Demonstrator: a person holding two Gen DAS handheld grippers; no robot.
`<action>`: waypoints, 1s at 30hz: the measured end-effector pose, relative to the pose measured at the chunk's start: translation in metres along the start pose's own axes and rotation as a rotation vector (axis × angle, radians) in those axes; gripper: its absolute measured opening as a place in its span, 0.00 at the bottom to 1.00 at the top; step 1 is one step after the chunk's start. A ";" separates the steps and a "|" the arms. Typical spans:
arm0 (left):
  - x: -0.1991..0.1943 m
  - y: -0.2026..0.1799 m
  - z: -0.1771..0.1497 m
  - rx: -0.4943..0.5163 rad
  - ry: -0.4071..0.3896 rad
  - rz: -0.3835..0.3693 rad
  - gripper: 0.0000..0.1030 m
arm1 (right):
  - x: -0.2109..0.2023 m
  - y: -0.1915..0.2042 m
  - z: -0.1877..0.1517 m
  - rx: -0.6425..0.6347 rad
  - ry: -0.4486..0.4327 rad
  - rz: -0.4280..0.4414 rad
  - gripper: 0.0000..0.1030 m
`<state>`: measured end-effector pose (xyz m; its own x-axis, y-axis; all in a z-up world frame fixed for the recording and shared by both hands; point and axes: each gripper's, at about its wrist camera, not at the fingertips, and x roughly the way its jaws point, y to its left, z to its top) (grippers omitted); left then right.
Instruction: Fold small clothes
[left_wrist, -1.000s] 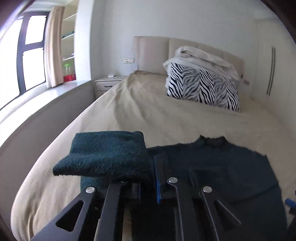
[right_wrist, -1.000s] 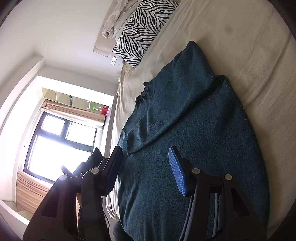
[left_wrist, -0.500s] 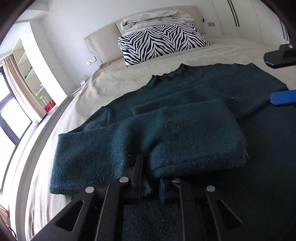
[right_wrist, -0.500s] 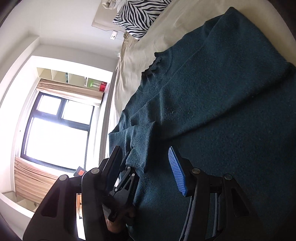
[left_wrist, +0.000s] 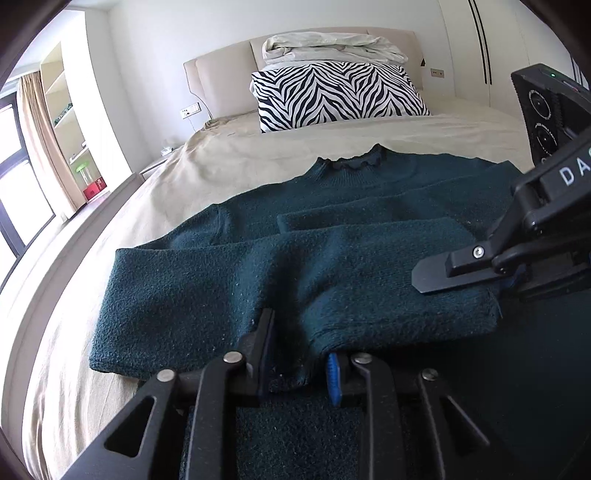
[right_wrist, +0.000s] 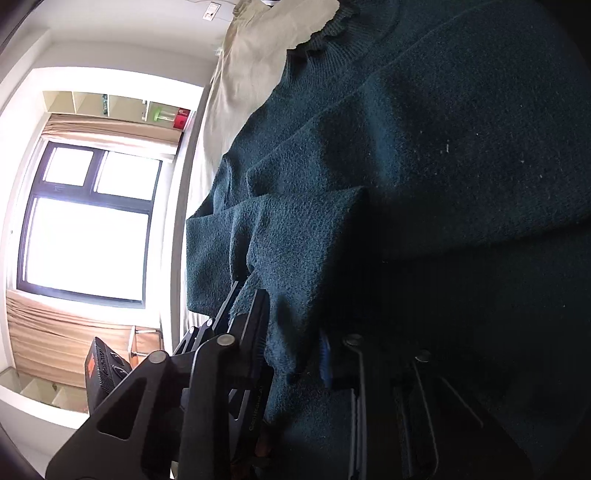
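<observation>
The sweater (left_wrist: 207, 280) is a dark teal knit, coarse, nubbly and matt, flecked with pale lint, its collar (left_wrist: 354, 160) ribbed and frilled at twelve o'clock. The bed sheet (left_wrist: 229, 162) is smooth beige cloth, faintly creased. The pillow (left_wrist: 336, 94) wears glossless zebra-print fabric. The headboard (left_wrist: 221, 85) looks like padded cream upholstery. The left gripper (left_wrist: 300, 356) is matt black plastic with bright metal rivets; one pad is ridged blue rubber. The curtain (right_wrist: 110, 131) is tan woven cloth.
</observation>
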<state>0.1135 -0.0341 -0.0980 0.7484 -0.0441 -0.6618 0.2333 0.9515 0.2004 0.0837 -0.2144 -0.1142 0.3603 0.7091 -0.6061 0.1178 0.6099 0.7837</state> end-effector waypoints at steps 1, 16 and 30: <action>-0.005 0.005 0.000 -0.029 -0.012 -0.014 0.48 | -0.002 0.004 0.003 -0.020 -0.015 -0.018 0.07; -0.030 0.066 -0.043 -0.362 0.040 -0.121 0.56 | -0.092 -0.036 0.083 -0.043 -0.183 -0.246 0.07; -0.049 0.099 -0.032 -0.490 -0.009 -0.189 0.37 | -0.088 -0.068 0.083 -0.050 -0.177 -0.302 0.07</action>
<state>0.0797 0.0722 -0.0691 0.7275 -0.2291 -0.6467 0.0484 0.9574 -0.2848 0.1205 -0.3476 -0.1033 0.4717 0.4248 -0.7727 0.1996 0.8021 0.5628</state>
